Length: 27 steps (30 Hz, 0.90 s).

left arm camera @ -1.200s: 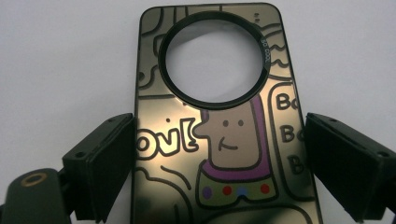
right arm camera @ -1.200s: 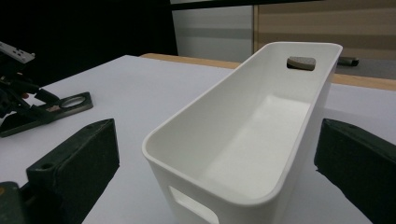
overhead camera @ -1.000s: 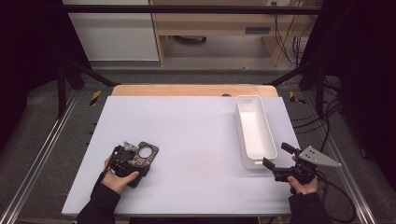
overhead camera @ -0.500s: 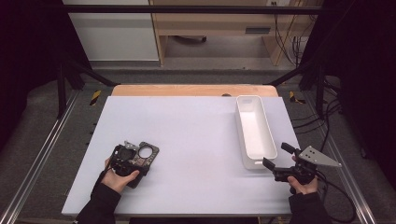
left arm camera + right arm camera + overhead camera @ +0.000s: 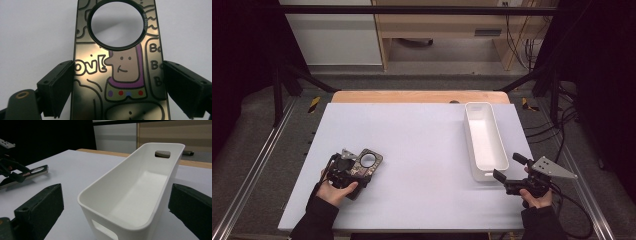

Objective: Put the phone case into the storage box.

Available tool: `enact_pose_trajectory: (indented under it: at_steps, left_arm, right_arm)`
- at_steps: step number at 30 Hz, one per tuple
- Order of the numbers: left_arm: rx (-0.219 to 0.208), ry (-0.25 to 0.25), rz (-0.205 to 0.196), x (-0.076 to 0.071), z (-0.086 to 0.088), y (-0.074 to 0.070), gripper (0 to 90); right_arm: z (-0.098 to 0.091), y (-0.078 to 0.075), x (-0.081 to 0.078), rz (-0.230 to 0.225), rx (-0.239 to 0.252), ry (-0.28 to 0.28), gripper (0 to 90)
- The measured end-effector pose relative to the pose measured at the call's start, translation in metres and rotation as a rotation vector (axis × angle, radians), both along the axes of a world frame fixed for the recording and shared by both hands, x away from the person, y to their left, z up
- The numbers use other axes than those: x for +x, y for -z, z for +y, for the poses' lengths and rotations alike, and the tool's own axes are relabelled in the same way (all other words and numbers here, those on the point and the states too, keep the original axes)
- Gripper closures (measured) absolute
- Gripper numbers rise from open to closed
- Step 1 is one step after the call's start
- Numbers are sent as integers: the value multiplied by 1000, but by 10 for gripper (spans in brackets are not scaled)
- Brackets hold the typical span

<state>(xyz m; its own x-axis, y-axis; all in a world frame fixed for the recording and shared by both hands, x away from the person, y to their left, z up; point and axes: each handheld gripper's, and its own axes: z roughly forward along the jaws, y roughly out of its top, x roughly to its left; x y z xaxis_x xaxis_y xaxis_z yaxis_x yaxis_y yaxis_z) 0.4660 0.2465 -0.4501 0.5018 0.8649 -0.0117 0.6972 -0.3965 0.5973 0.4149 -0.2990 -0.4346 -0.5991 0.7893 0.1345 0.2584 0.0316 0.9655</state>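
Observation:
A flat dark plate (image 5: pixel 125 72) printed with cartoon drawings, a round hole near its far end, sits between the jaws of my left gripper (image 5: pixel 118 82), which press on its two long edges. In the high view that gripper (image 5: pixel 359 169) holds the plate (image 5: pixel 369 161) at the table's near left. The right gripper view has the plate (image 5: pixel 37 170) raised slightly off the surface, a shadow beneath it. My right gripper (image 5: pixel 507 167) stands open at the near end of a white bin (image 5: pixel 472 150). Its jaws (image 5: pixel 115 202) straddle the bin's near end wall (image 5: pixel 112 173) without touching it.
The long white bin holds nothing and lies lengthwise along the right side of the pale table (image 5: pixel 422 135). A wooden strip (image 5: pixel 412 96) runs along the far edge. Cables (image 5: pixel 562 135) hang off the right side.

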Motion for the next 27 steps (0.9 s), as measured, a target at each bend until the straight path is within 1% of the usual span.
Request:
enact_pose_trajectory:
  at_steps: [3,4,6,8,11,16,22,25,27]
  left_arm:
    - [-21,27,-15,-2,0,-4,116]
    - [-27,33,-12,-2,0,-4,116]
    - [-30,51,-25,-3,0,-5,116]
    - [-45,73,-28,-4,-1,-7,116]
    - [-50,90,-33,-6,-2,-8,116]
    - [-78,127,-43,-9,-4,-13,115]
    - [-95,174,-69,-14,-9,-20,115]
    - [-107,204,-72,-17,-12,-23,115]
    - [-105,225,-76,-18,-14,-24,115]
  right_arm:
    - [0,-1,0,-1,-2,-4,2]
    - [0,-1,0,-2,-3,-7,2]
    - [1,-2,0,-3,-8,-15,2]
    - [1,-2,0,2,-8,-20,2]
    - [2,-3,0,-3,-15,-27,3]
    - [3,-7,-1,-11,-29,-46,2]
    - [8,-13,-2,-10,-47,-94,2]
    - [13,-16,-2,-7,-66,-129,3]
    - [17,-18,-2,-4,-76,-146,3]
